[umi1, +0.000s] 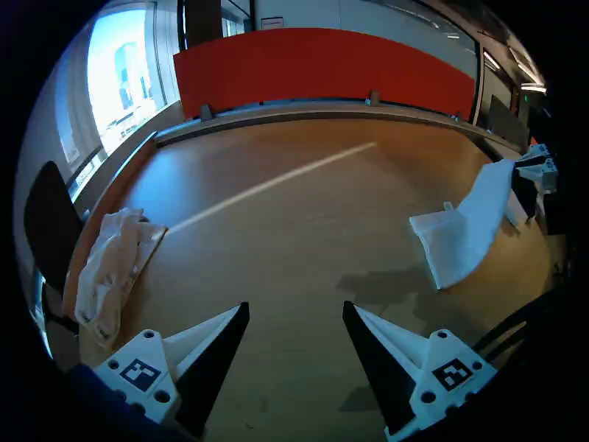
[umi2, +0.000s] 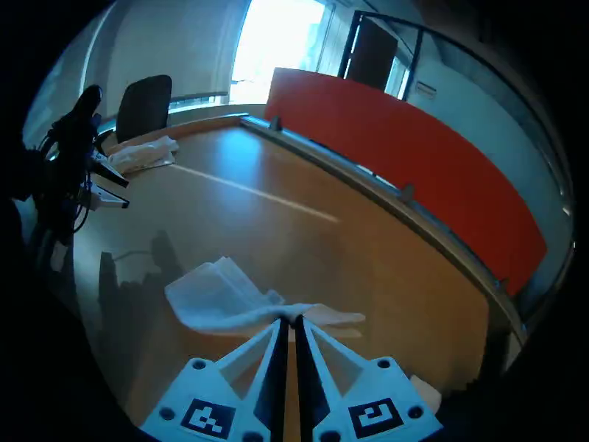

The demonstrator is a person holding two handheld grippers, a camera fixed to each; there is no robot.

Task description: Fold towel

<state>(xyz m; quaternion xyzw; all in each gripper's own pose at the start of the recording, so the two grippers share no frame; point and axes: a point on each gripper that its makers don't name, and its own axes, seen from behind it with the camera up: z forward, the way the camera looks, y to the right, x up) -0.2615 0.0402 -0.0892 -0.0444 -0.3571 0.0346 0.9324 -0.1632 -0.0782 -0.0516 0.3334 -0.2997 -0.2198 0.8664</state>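
While right tongs (umi2: 291, 321) are pinching towel (umi2: 221, 295) by one edge, fingers pressed together on cloth, rest is draping down toward table (umi2: 353, 243); whether low end is touching, cannot tell. Left tongs (umi1: 294, 306) are hanging wide apart, holding nothing, well apart from towel.

Likely best: left taking matching corner, both edges staying level and cloth taut before folding over.

Left gripper view is giving side-on drape and shadow underneath. Right gripper view is giving pinch itself up close.

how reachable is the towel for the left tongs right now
Probably yes: the left tongs are open, and bare table lies between them and the towel, pinched by the right tongs.
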